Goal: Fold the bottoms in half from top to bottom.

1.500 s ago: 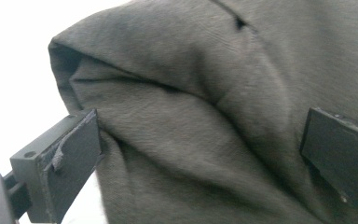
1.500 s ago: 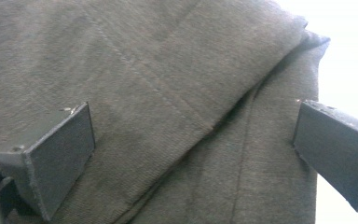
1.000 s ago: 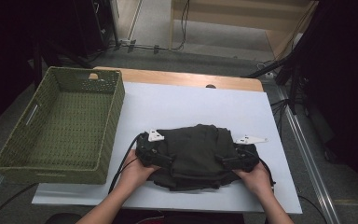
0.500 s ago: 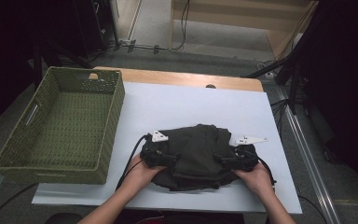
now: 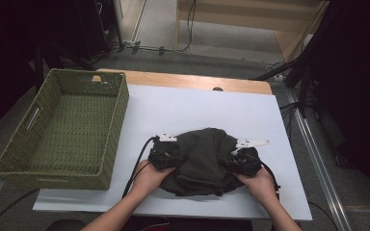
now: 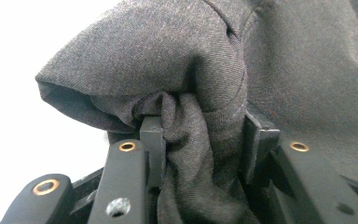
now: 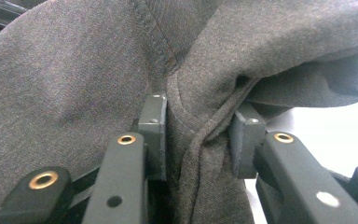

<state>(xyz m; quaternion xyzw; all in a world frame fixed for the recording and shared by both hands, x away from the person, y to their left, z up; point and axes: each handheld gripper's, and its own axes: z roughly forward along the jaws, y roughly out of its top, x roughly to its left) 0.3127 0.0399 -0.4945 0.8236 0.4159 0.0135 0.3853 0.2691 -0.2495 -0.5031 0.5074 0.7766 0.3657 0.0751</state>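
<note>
A dark grey garment (image 5: 202,159) lies bunched on the white table cover (image 5: 192,110), near its front edge. My left gripper (image 5: 166,156) grips the garment's left side. In the left gripper view a thick fold of the cloth (image 6: 200,135) is pinched between the jaws of that gripper (image 6: 204,140). My right gripper (image 5: 241,161) grips the garment's right side. In the right gripper view its jaws are shut on a gathered fold of cloth (image 7: 200,130), the gripper (image 7: 198,135) half buried in fabric. The two grippers sit close together with the garment heaped between them.
A green woven basket (image 5: 9,159) stands empty at the table's left. A strip of bare wooden tabletop (image 5: 188,81) runs along the far edge. Cables (image 5: 137,168) trail from the grippers toward the front. Dark stands and floor cables lie beyond the table.
Both grippers have moved inward toward each other, bunching the garment higher between them. The left gripper shifted right the most.
</note>
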